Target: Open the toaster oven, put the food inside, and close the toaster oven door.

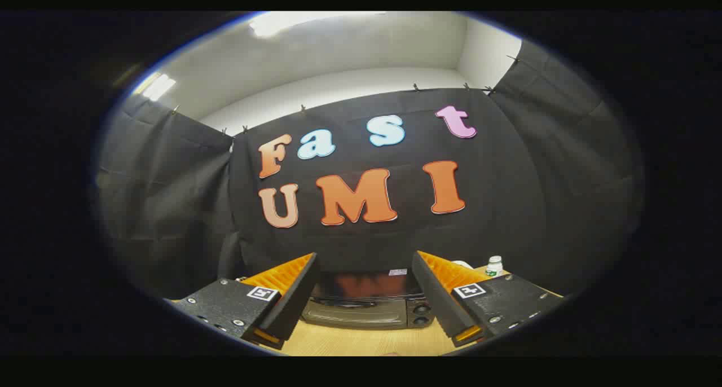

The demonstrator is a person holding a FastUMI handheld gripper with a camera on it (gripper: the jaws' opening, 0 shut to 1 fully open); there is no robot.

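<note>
The black cloth wall (536,206) closed off the back of the booth, with a pale ceiling (350,48) above it. Below lay the wooden table (361,342). On it, beyond the fingers and framed in the gap between them, stood the toaster oven (366,303), its dark top catching a reflection, its glass door apparently shut and two knobs (420,314) stacked at its right side. The gripper (365,297) was held well back from the oven, its fingers spread wide and holding nothing. Behind the right finger, near the wall, sat a small white bottle (494,265), and just beside it the edge of something pale, too hidden to name.

Judging by the closed door and the empty fingers, the task looked barely started: the door was yet to be opened, the food, which could not be made out, was yet to go inside, and the door was yet to be closed again.
</note>
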